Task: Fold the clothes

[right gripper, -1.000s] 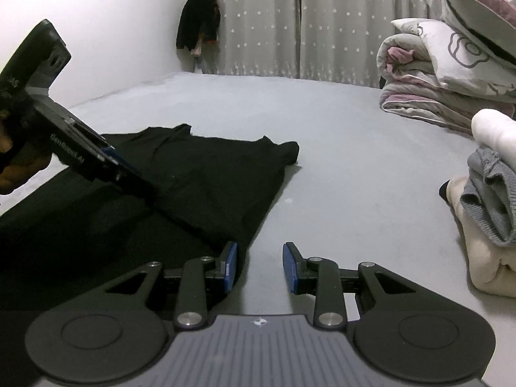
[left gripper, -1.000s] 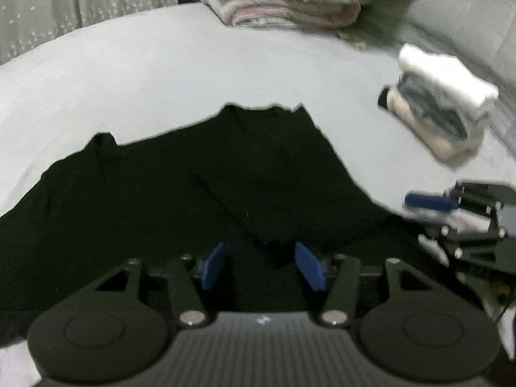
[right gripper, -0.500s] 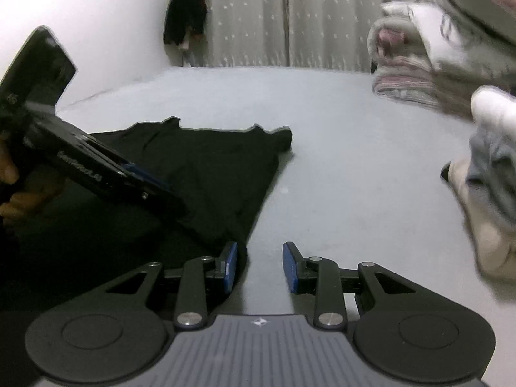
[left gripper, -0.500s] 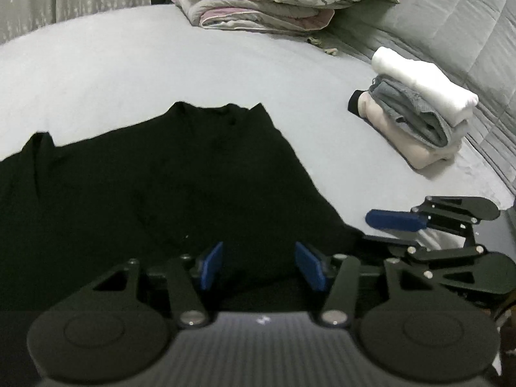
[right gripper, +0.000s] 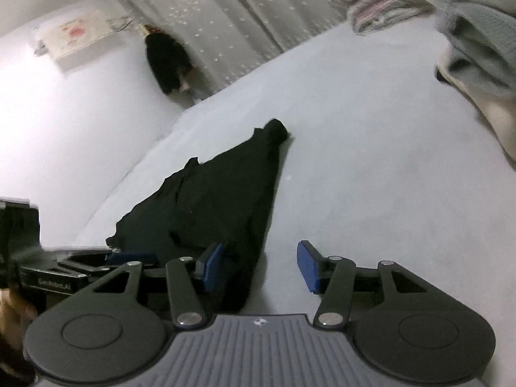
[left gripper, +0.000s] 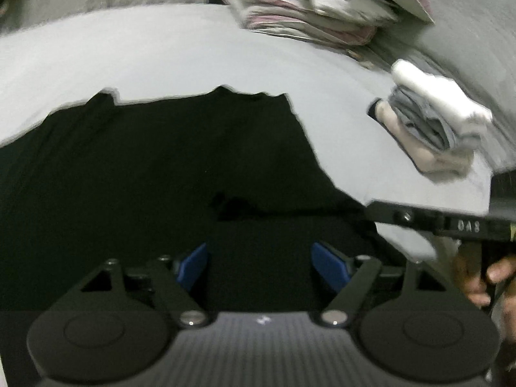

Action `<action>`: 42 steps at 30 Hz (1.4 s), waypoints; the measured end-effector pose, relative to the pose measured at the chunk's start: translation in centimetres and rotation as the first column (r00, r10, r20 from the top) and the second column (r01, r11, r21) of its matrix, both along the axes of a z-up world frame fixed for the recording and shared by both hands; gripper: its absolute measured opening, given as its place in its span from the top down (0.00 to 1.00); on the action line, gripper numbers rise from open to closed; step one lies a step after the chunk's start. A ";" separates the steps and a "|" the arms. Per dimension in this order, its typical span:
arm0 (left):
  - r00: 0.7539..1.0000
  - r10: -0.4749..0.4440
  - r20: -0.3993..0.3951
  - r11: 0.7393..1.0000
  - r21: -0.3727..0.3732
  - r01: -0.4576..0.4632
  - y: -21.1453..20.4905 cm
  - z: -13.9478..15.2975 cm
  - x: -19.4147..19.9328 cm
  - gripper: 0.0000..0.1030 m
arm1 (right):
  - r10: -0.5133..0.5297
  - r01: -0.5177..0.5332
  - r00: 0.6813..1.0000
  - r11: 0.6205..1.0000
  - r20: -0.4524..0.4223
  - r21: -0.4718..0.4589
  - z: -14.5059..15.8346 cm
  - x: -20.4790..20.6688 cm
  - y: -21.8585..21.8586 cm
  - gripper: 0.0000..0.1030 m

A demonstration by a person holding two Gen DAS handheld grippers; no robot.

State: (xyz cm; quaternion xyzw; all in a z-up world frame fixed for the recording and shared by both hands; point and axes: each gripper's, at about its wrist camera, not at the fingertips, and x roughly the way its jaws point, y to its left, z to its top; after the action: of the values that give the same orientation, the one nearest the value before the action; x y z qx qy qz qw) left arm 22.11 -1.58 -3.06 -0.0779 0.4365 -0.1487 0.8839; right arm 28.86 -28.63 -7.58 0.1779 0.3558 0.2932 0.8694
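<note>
The left gripper (left gripper: 259,266) is hanging wide open directly over the black garment's (left gripper: 167,174) near hem. The right gripper (right gripper: 259,266), equally wide, is straddling that garment's right edge at lower centre. The cloth is lying flat on the grey bed (right gripper: 371,148), its long axis running toward upper centre.

grey bed surface (left gripper: 129,58) fills most of both views. stack of folded bedding (left gripper: 309,16), pink and white, at the far edge; blurred. dotted grey curtain (right gripper: 232,16) behind the bed. dark item (right gripper: 167,61) hangs where curtain meets white wall (right gripper: 64,113). pale poster (right gripper: 77,35) on that wall.
</note>
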 end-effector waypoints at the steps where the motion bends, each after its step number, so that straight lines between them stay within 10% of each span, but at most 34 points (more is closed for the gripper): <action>1: 1.000 0.024 -0.005 0.999 -0.022 -0.024 0.7 0.0 -0.9 0.27 | -0.009 0.009 1.000 1.000 -0.008 -0.009 0.2 -0.7 -0.1 0.52; 18: 0.972 0.235 0.002 0.971 -0.052 -0.234 9.3 0.4 -14.6 0.13 | -0.149 0.121 0.987 0.938 -0.063 -0.326 5.6 -12.3 -1.1 0.50; 36: 0.931 0.310 0.193 0.927 0.154 -0.341 13.8 1.4 -13.3 0.00 | -0.056 0.091 0.991 0.947 0.121 -0.309 11.8 -11.2 12.1 0.36; 42: 0.912 0.389 0.126 0.913 0.081 -0.401 17.1 2.0 -10.3 0.00 | 0.036 0.007 0.990 0.955 0.139 -0.297 11.1 -8.5 18.0 0.36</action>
State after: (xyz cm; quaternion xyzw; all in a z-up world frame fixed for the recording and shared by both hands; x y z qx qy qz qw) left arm 11.77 15.56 -1.10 -0.1099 0.3710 0.0523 0.9206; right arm 20.38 -10.67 3.49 0.0212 0.3341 0.2547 0.9072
